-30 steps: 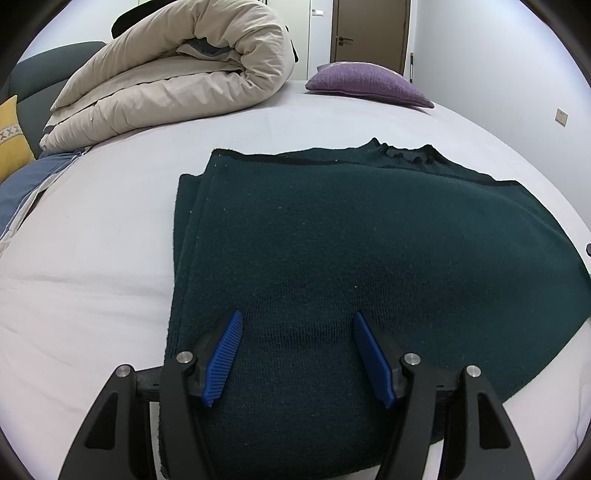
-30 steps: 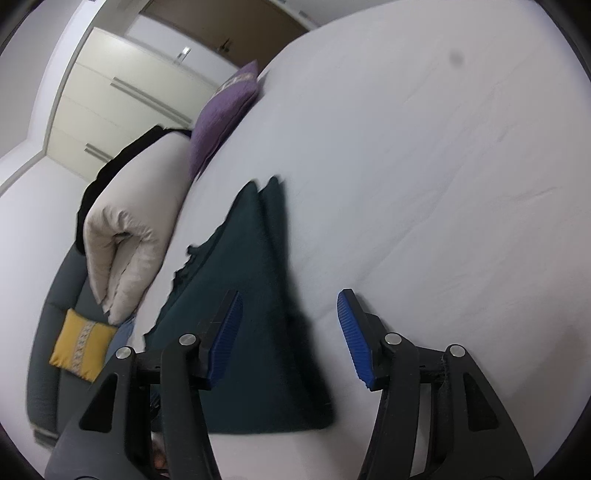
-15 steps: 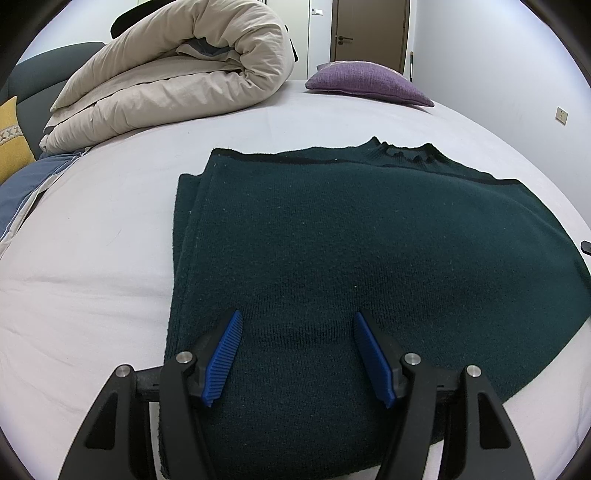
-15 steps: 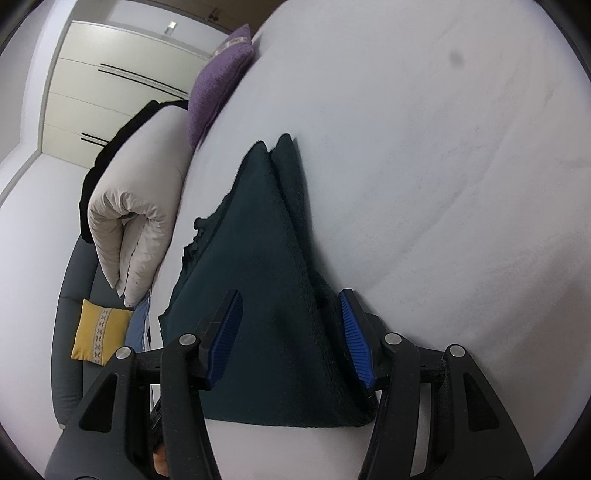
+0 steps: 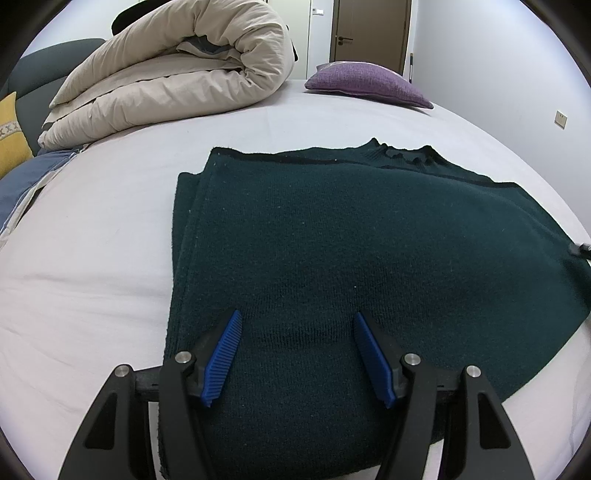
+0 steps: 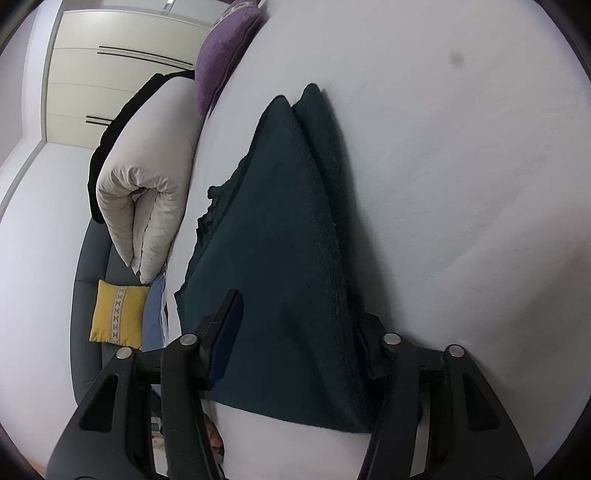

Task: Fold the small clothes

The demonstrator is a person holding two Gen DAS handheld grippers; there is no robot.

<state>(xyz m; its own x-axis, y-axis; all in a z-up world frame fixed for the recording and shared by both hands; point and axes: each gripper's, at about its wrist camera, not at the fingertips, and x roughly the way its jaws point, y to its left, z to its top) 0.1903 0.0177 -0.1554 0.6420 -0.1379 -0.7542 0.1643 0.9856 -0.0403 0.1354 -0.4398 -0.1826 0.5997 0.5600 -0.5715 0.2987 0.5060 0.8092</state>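
Observation:
A dark green knitted sweater (image 5: pixel 332 240) lies folded on the white bed (image 5: pixel 92 240), collar at the far edge. My left gripper (image 5: pixel 297 354) is open with its blue pads over the sweater's near edge, nothing between them. In the right wrist view the same sweater (image 6: pixel 280 221) runs away from the camera. My right gripper (image 6: pixel 295 332) is open and straddles the sweater's right edge, one finger over the cloth and the other at the folded edge against the sheet. A tip of the right gripper (image 5: pixel 581 249) shows at the sweater's right side in the left wrist view.
A rolled beige duvet (image 5: pixel 177 70) lies at the back left of the bed and a purple pillow (image 5: pixel 365 83) at the back. A grey sofa with a yellow cushion (image 6: pixel 118 317) stands beside the bed. A wardrobe (image 6: pixel 122 77) and door (image 5: pixel 369 29) are beyond.
My right gripper has moved in over the sweater's right edge, from the bare sheet beside it to astride the cloth. The left gripper has stayed in place, open.

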